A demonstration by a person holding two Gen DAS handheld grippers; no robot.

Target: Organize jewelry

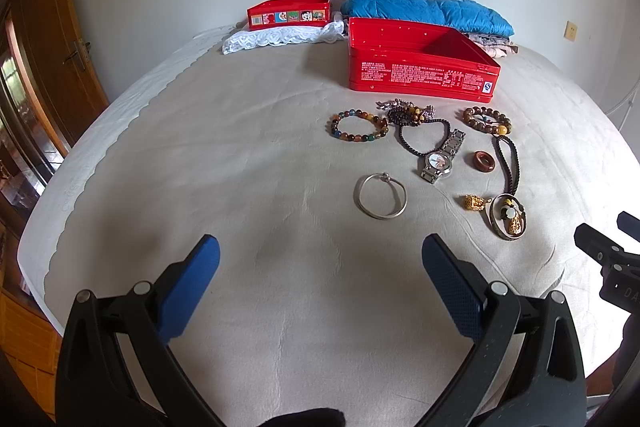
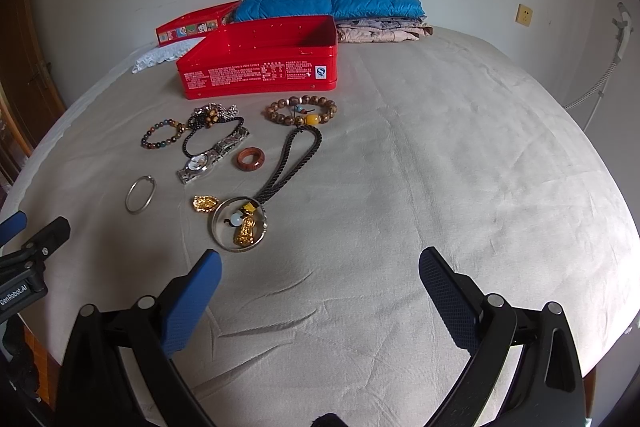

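Observation:
Jewelry lies on the bed before an open red tin box (image 1: 420,75) (image 2: 260,75). There is a silver bangle (image 1: 380,196) (image 2: 140,195), a colourful bead bracelet (image 1: 359,126) (image 2: 162,135), a silver watch (image 1: 440,159) (image 2: 208,157), a brown bead bracelet (image 1: 486,119) (image 2: 302,111), a brown ring (image 1: 485,160) (image 2: 250,159), a gold charm (image 1: 474,203) (image 2: 205,203) and a corded round pendant (image 1: 508,217) (image 2: 240,225). My left gripper (image 1: 320,267) is open and empty, short of the bangle. My right gripper (image 2: 320,275) is open and empty, right of the pendant.
A second red tin (image 1: 290,11) (image 2: 192,25) sits on white lace (image 1: 280,37) at the back. Folded blue and patterned clothes (image 1: 432,7) (image 2: 332,1) lie behind the box. A wooden door (image 1: 52,27) stands left of the bed.

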